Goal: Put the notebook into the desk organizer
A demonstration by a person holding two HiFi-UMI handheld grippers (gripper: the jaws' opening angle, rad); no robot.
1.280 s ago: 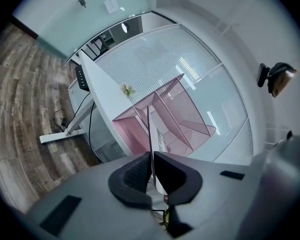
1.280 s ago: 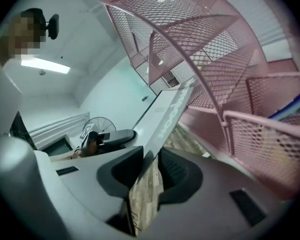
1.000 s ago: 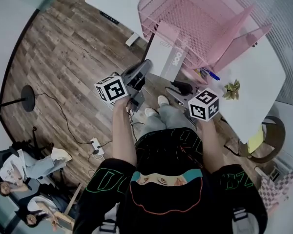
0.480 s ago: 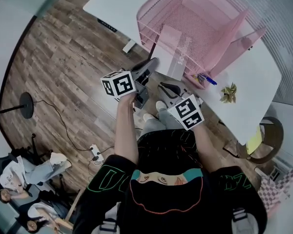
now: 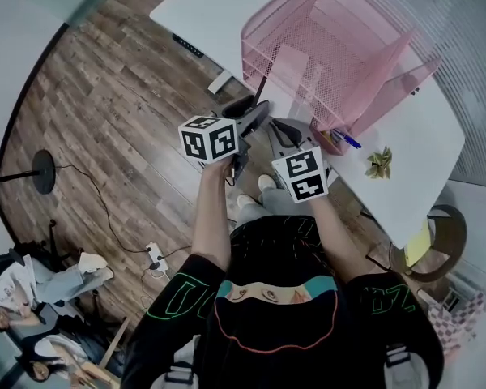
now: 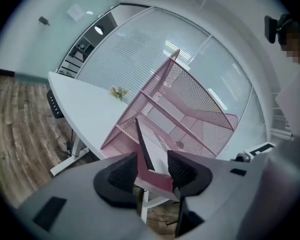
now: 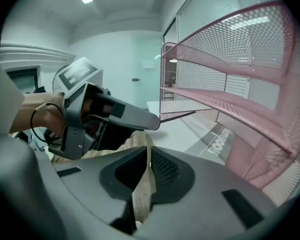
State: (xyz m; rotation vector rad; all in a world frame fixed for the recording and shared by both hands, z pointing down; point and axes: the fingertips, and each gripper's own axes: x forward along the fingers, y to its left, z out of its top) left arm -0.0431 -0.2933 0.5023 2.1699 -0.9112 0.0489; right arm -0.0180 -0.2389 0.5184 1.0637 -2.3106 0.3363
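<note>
The white and pink notebook [image 5: 290, 75] leans with its upper part inside the pink mesh desk organizer [image 5: 348, 63] on the white table. In the left gripper view its dark-edged lower corner [image 6: 155, 156] sits between the pads, which stand apart from it. My left gripper [image 6: 152, 171] is opening, and the organizer [image 6: 200, 94] is straight ahead. My right gripper [image 7: 146, 171] is closing to a thin slit with only floor showing through. The notebook's printed face [image 7: 217, 144] lies just right of it, under the organizer shelves [image 7: 230, 59]. Both grippers [image 5: 259, 113] [image 5: 285, 130] meet at the notebook's lower end.
A blue pen [image 5: 346, 142] lies in the organizer's front tray, and a small dried plant [image 5: 381, 162] sits on the table [image 5: 219, 14]. The table edge runs just beyond the grippers. A chair [image 5: 433, 250] stands at the right. People sit at the lower left [image 5: 32, 282].
Both grippers have moved up toward the organizer and closer together. The notebook stands deeper in the organizer. The left jaws have opened off the notebook and the right jaws have closed.
</note>
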